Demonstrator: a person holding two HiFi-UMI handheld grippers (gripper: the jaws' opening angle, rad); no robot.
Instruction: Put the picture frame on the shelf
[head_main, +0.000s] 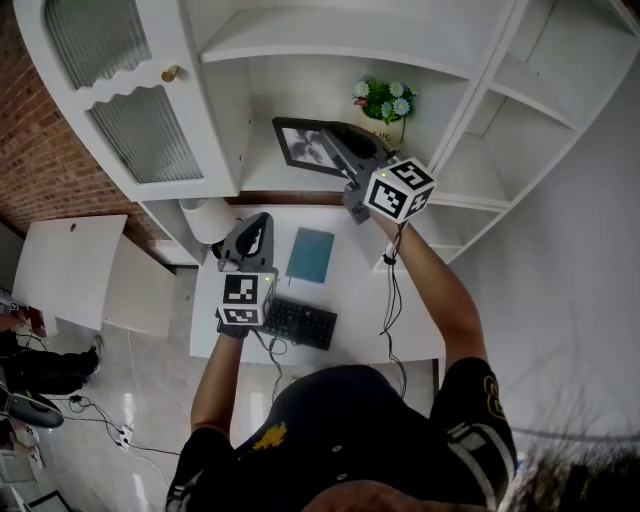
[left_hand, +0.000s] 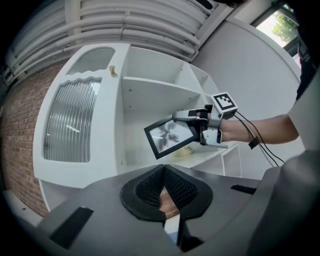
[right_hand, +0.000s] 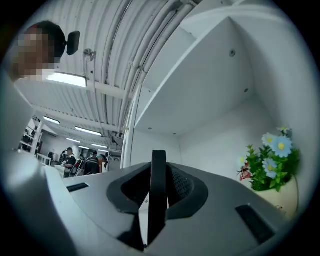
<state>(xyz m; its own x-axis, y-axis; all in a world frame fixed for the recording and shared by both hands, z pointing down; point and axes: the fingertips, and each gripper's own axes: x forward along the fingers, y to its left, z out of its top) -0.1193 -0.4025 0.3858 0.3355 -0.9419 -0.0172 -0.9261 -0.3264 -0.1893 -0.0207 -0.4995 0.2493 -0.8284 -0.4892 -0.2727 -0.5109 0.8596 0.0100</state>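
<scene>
Right gripper (head_main: 345, 150) is gripping the tilted picture frame (head_main: 303, 145) edge-on, just before the shelf (head_main: 262, 178); left gripper (head_main: 252, 238) is idling closed, farther off.

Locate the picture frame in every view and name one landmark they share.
Head view: picture frame upper centre, gripped by the right gripper, before the white shelf unit.
Left gripper view: centre, tilted, in front of an open compartment.
Right gripper view: edge-on dark strip between the jaws, bottom centre.
Shared landmark: the white shelf unit, in all three.
</scene>
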